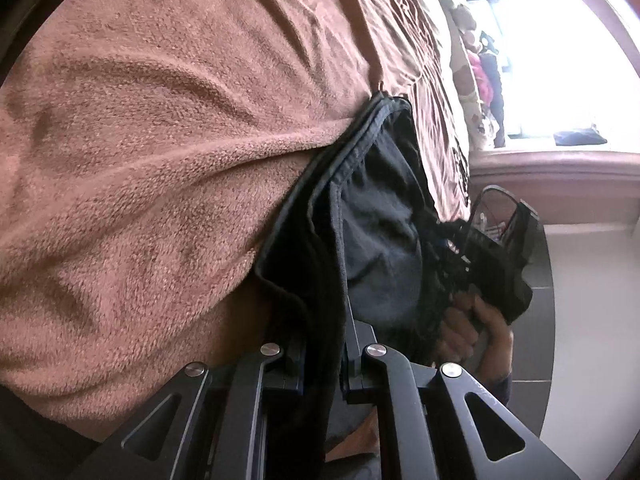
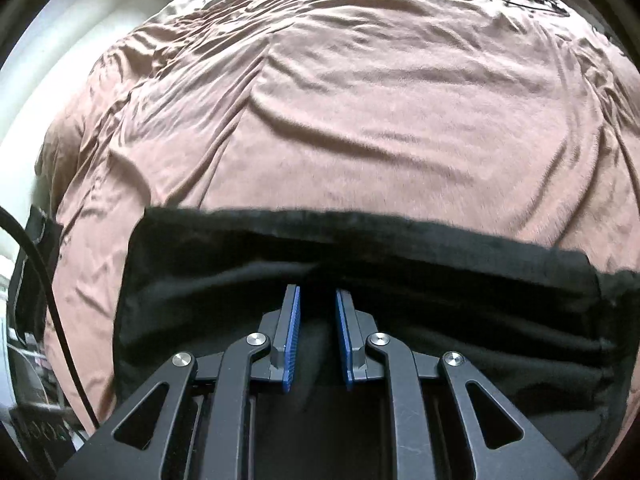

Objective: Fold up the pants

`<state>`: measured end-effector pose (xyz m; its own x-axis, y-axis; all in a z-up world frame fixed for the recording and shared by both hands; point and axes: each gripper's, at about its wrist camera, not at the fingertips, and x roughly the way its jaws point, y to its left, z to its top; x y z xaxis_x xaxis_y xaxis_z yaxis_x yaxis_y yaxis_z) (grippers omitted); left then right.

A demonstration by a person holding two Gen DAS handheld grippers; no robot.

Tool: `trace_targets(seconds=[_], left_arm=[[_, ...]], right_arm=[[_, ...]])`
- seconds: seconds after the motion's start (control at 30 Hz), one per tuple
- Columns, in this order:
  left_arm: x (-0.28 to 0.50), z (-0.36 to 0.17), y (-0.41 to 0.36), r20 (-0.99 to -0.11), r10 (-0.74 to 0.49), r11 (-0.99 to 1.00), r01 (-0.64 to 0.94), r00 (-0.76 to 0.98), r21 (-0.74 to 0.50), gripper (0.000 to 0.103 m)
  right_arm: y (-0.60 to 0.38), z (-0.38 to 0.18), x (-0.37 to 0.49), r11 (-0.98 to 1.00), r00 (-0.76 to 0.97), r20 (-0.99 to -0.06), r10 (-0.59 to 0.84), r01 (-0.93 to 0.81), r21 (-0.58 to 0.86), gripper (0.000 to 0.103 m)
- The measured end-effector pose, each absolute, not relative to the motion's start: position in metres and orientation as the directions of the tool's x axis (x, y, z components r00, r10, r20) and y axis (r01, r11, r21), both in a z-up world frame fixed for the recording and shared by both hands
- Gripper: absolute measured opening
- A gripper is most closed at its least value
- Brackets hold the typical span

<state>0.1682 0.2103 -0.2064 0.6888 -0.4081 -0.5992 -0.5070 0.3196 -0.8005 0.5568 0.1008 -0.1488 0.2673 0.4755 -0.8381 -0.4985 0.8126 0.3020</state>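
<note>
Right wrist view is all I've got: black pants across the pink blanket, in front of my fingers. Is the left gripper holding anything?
Observer: Yes. The left gripper is shut on a fold of the pants; the fabric runs out between its fingers.
Operator: Do the pants lie flat on that side?
Observer: No. They bunch in edge-on layers beside the pink blanket and reach across to the right gripper.
Operator: Anything behind my gripper?
Observer: The hand holding it, with a bright window further back.
</note>
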Motion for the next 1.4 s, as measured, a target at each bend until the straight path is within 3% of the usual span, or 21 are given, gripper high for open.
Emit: trace_targets(seconds=[0.33,0.47,0.87,0.97,1.07,1.4], left_arm=[[0.167,-0.209,0.213,-0.585,-0.424,0.311,-0.496,0.691,-0.811,0.016],[0.17,-0.205,0.213,-0.574,-0.43,0.329,-0.47,0.697,-0.819,0.031],[0.187,-0.204,0.215,-0.576,-0.451,0.364,-0.449,0.682,-0.816,0.03],[0.189,-0.203,0.216,-0.577,-0.448,0.37,-0.445,0.683,-0.815,0.019],[0.19,-0.197,0.216,-0.573,-0.449,0.373,-0.438,0.686,-0.818,0.018],[0.215,-0.14,0.194,-0.528,-0.469,0.446,-0.326,0.708,-0.833,0.016]], right_arm=[[0.108,-0.135,0.557,0.818,0.3,-0.831,0.468,-0.503,0.279,0.015],[0.091,-0.129,0.532,0.795,0.285,-0.812,0.509,-0.518,0.316,0.015],[0.036,-0.136,0.458,0.759,0.275,-0.772,0.574,-0.531,0.376,0.015],[0.025,-0.139,0.444,0.754,0.293,-0.752,0.591,-0.531,0.386,0.015],[0.015,-0.146,0.433,0.758,0.315,-0.737,0.598,-0.522,0.392,0.015],[-0.022,-0.169,0.402,0.739,0.308,-0.694,0.651,-0.465,0.487,0.015]])
